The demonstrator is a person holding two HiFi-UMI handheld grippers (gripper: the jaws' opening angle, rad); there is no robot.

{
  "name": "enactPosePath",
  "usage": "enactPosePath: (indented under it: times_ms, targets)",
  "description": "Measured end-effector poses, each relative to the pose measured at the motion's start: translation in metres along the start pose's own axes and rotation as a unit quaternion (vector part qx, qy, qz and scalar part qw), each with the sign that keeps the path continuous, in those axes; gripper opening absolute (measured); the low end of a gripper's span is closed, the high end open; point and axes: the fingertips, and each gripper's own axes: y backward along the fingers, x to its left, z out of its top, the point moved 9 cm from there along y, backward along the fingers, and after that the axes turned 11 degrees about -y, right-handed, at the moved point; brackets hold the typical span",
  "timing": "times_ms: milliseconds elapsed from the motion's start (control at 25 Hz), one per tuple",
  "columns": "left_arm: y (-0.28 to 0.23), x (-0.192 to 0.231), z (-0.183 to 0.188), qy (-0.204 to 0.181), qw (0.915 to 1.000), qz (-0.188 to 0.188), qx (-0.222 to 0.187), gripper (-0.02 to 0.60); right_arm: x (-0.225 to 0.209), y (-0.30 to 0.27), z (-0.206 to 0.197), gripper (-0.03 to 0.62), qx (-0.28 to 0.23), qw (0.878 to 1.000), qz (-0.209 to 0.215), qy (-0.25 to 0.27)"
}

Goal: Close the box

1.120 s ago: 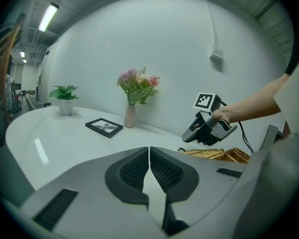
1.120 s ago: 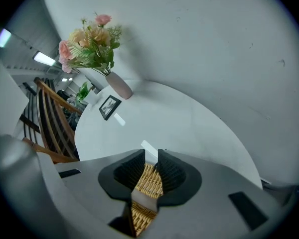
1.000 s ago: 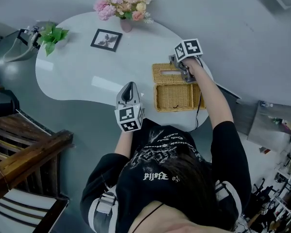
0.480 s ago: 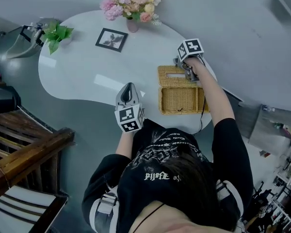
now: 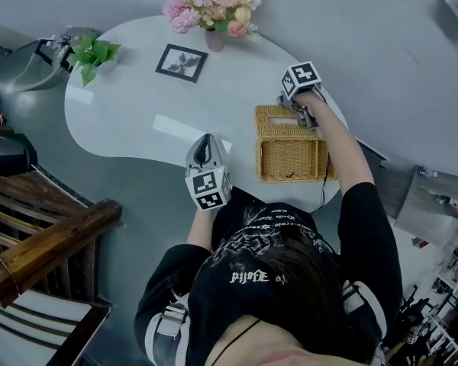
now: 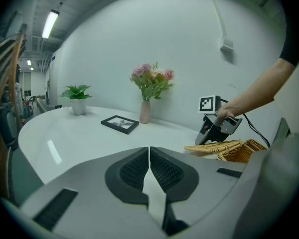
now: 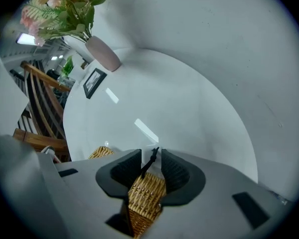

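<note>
The right gripper's (image 7: 150, 164) jaws stood apart, with the wicker lid's (image 7: 145, 195) edge and its thin black loop (image 7: 152, 156) in the gap, not clamped. The lid was tilted open at the far side of the wicker box (image 5: 290, 158), which sat at the table's (image 5: 137, 120) right edge, near the person. The left gripper's (image 6: 149, 153) jaws were together on nothing, over the table's near edge, well apart from the box. A framed picture (image 5: 181, 62), a flower vase (image 5: 214, 6) and a potted plant (image 5: 91, 52) stood along the far edge.
</note>
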Motion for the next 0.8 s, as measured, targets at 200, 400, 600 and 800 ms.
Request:
enactPosePath:
  times_ms: [200,400,600,800]
  targets:
    - [-0.004,0.000,-0.003,-0.006,1.0000,0.001,0.004,0.026,0.003,-0.002,0.004,0.126,0.017,0.999,-0.029,0.026]
    - [-0.005,-0.006,-0.003,-0.010,0.9999,-0.012,0.003,0.026,0.000,-0.002,0.006,0.046,0.016,0.997,-0.062,0.041]
    - [-0.004,-0.011,0.000,0.002,0.9998,-0.019,-0.002,0.026,-0.002,0.000,0.005,0.040,-0.002,0.999,-0.035,0.031]
    - [-0.002,-0.013,0.001,0.015,0.9995,-0.026,-0.009,0.026,0.005,0.011,0.009,0.037,-0.027,0.999,0.008,0.019]
